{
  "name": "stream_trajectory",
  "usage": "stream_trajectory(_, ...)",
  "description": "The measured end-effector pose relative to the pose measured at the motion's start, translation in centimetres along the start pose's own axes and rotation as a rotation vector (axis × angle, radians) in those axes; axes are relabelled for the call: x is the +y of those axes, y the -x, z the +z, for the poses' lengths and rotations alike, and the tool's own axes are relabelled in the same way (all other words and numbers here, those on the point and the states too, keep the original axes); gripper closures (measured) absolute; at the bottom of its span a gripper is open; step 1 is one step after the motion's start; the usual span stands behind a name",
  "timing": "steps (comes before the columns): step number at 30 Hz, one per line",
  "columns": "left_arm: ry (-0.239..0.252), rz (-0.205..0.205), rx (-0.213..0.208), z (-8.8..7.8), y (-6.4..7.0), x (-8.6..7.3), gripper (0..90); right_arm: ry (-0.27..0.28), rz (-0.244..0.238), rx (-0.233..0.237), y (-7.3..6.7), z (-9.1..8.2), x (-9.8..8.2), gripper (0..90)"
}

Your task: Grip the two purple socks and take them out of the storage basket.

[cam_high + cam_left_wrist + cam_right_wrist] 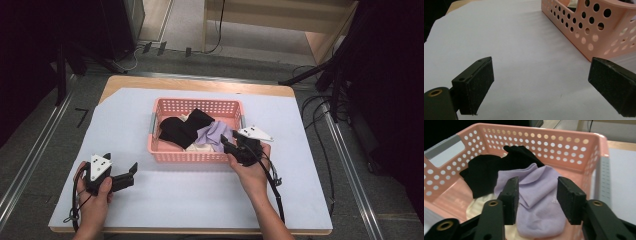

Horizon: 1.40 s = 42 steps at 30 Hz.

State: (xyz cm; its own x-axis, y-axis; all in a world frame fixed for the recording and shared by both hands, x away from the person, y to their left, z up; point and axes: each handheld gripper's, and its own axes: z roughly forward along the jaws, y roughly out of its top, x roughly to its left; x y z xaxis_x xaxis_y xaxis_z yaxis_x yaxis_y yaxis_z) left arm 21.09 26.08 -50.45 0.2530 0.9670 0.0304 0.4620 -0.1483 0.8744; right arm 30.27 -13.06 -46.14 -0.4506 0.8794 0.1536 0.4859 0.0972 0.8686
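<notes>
From above, I see my right gripper (234,142) over the pink basket (186,156)'s near right corner, and my left gripper (129,175) well clear on the white table cover (200,190). Left gripper view: jaws wide apart, empty. Right gripper view: jaws apart, straddling the lilac sock (537,202) just ahead. I judge it light, limp and non-slip; pinch its raised middle fold.
</notes>
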Motion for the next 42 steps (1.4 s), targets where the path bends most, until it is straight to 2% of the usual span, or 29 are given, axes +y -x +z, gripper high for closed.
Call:
stream_trajectory(2,0.0,0.001,-0.002,0.0,0.0,0.0,7.0,-0.008,0.009,0.017,-0.1,0.5,0.1,58.6)
stream_trajectory(3,0.0,0.001,-0.002,0.0,0.0,0.0,7.0,-0.008,0.009,0.017,-0.1,0.5,0.1,58.6)
stream_trajectory(4,0.0,0.001,-0.003,0.0,0.0,0.0,7.0,-0.033,0.012,0.015,-0.2,1.2,0.2,63.5)
stream_trajectory(7,0.0,0.002,-0.003,0.0,0.0,0.0,7.0,-0.05,0.024,0.008,-0.4,1.7,0.5,65.0)
stream_trajectory(8,0.0,0.003,-0.003,0.0,0.0,0.0,7.0,-0.07,0.055,0.013,-0.4,2.2,0.6,66.4)
stream_trajectory(10,-0.002,0.004,-0.005,0.0,0.1,0.0,7.0,-0.078,0.063,0.007,-0.4,2.6,0.7,66.9)
stream_trajectory(12,0.0,0.006,-0.002,0.0,0.1,0.0,7.0,-0.095,0.118,0.01,-0.3,3.2,0.9,67.5)
stream_trajectory(16,-0.002,0.007,-0.002,0.0,0.1,0.0,7.0,-0.122,0.141,-0.009,-0.3,3.8,1.1,68.4)
stream_trajectory(18,-0.004,0.009,-0.004,0.0,0.1,0.0,7.0,-0.145,0.17,-0.024,-0.3,4.6,1.1,68.6)
stream_trajectory(24,-0.005,0.013,-0.007,0.0,0.2,0.0,7.0,-0.183,0.162,-0.035,-0.9,5.7,1.1,66.0)
stream_trajectory(25,-0.004,0.014,-0.007,0.0,0.2,0.0,7.0,-0.219,0.135,-0.048,-1.3,6.4,0.9,64.7)
stream_trajectory(26,-0.004,0.016,-0.008,0.0,0.2,0.0,7.0,-0.246,0.152,-0.057,-1.4,6.5,1.0,63.3)
stream_trajectory(28,0.0,0.02,-0.007,0.0,0.2,0.0,7.0,-0.243,0.155,-0.057,-1.5,6.5,1.1,60.5)
stream_trajectory(33,-0.003,0.029,-0.005,0.0,0.3,0.0,7.0,-0.364,0.174,-0.065,-1.5,7.2,1.5,59.4)
stream_trajectory(36,-0.009,0.032,-0.002,0.1,0.3,0.0,7.0,-0.436,0.175,-0.085,-1.6,7.7,1.6,65.7)
stream_trajectory(38,-0.013,0.034,-0.003,0.1,0.4,0.0,7.0,-0.477,0.166,-0.097,-1.6,8.0,1.7,76.2)
stream_trajectory(40,-0.015,0.036,-0.004,0.1,0.4,0.0,7.0,-0.481,0.161,-0.096,-1.5,7.9,1.7,87.4)
stream_trajectory(42,-0.015,0.036,-0.004,0.1,0.3,0.0,7.1,-0.468,0.148,-0.092,-1.5,7.8,1.6,88.9)
